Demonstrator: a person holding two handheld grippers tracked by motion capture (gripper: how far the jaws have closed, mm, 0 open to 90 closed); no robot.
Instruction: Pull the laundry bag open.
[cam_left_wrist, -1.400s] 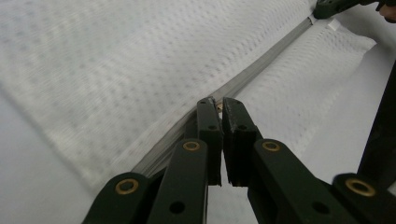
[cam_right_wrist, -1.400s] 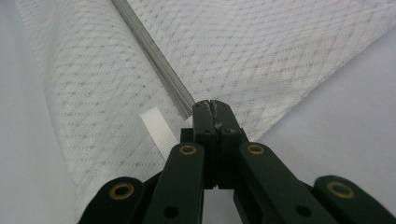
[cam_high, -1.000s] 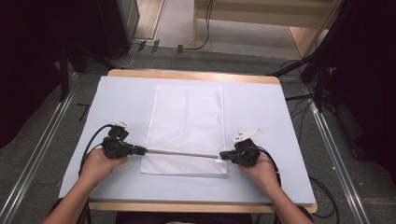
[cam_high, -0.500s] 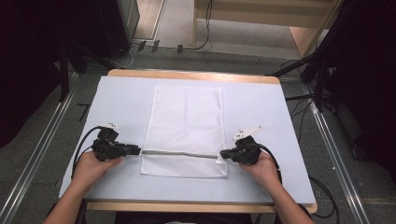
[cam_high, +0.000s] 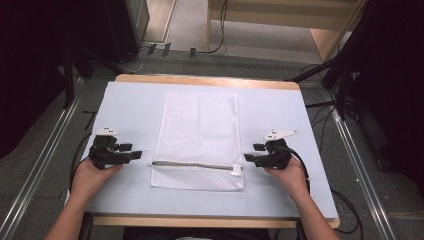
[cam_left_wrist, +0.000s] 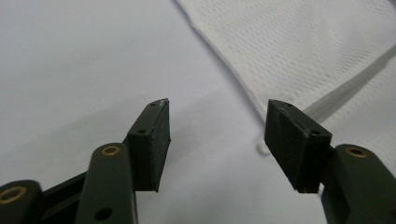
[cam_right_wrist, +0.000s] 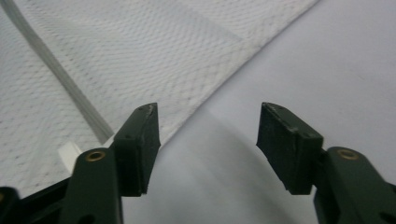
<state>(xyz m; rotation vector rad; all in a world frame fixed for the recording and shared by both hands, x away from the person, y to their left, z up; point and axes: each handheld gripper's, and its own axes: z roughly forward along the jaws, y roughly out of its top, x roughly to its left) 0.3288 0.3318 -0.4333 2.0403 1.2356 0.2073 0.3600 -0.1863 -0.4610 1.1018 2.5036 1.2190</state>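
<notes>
I have a white mesh laundry bag (cam_high: 197, 137) lying flat in the middle of the bench (cam_high: 300, 195), its long sides running from the near edge toward the far edge, with a zipper (cam_high: 192, 165) crossing it close to the near end and a small white pull tab (cam_high: 236, 171) at the zipper's right end. My left claw (cam_high: 136, 154) sits just off the bag's left edge with its jaws spread wide and nothing between them; in the left gripper view the bag's hemmed edge (cam_left_wrist: 224, 70) lies just ahead of the jaws, not touched. My right claw (cam_high: 248, 157) is likewise wide and empty, just beside the right edge near the pull tab, and in the right gripper view the mesh (cam_right_wrist: 154, 51) and the zipper tape (cam_right_wrist: 56, 70) show past the left jaw. I judge this bag to be very light, thin and limp: it will fold and drag rather than lift as a sheet, and the open weave could snag on a jaw corner. The cloth itself gives little to pinch while it lies flat on the smooth cover, so I would take it at the stitched hem or the zipper tape, where the layers are thicker and firmer. The pull tab is small and probably slick, so a square, firm pinch is called for there, with the other claw pinning the hem on the opposite side so the bag does not slide.
</notes>
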